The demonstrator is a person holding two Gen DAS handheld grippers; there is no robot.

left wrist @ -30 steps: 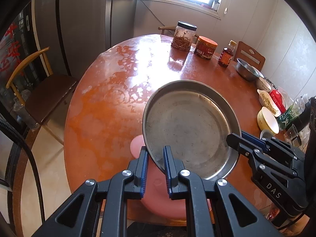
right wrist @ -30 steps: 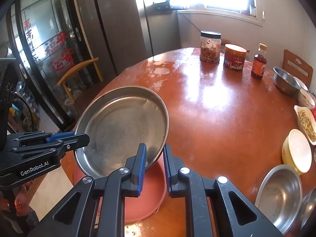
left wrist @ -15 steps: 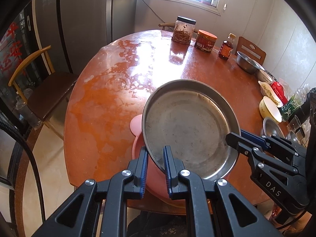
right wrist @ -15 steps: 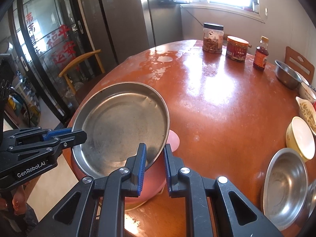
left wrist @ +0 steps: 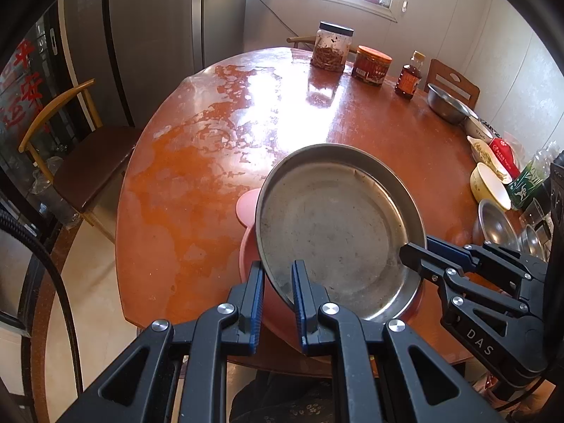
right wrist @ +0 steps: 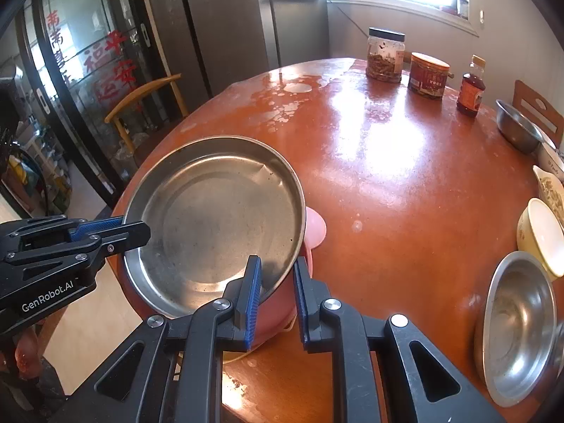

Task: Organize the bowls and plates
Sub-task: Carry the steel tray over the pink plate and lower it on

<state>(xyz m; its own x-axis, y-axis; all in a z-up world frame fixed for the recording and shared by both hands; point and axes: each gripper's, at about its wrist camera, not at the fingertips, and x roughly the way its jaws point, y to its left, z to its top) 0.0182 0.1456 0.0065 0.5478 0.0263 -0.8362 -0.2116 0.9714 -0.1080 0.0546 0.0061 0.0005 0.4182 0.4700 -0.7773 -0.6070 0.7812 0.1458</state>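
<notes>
My left hand-held gripper (left wrist: 276, 290) and right hand-held gripper (right wrist: 276, 290) are each clamped on the near rim of the steel plate (left wrist: 335, 225), which sits tilted over the pink bowl (left wrist: 252, 252) at the near edge of the round bench (left wrist: 197, 190). The plate looks thin, stiff, light and slick, so I judge the raised rim the only sound hold, at two spots well apart. Beyond lies open room; steel bowls (right wrist: 518, 324) crowd the right, and the bench's drop-off is close.

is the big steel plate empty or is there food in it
Empty: the steel plate shows only bare, scuffed metal across its whole inside.
</notes>
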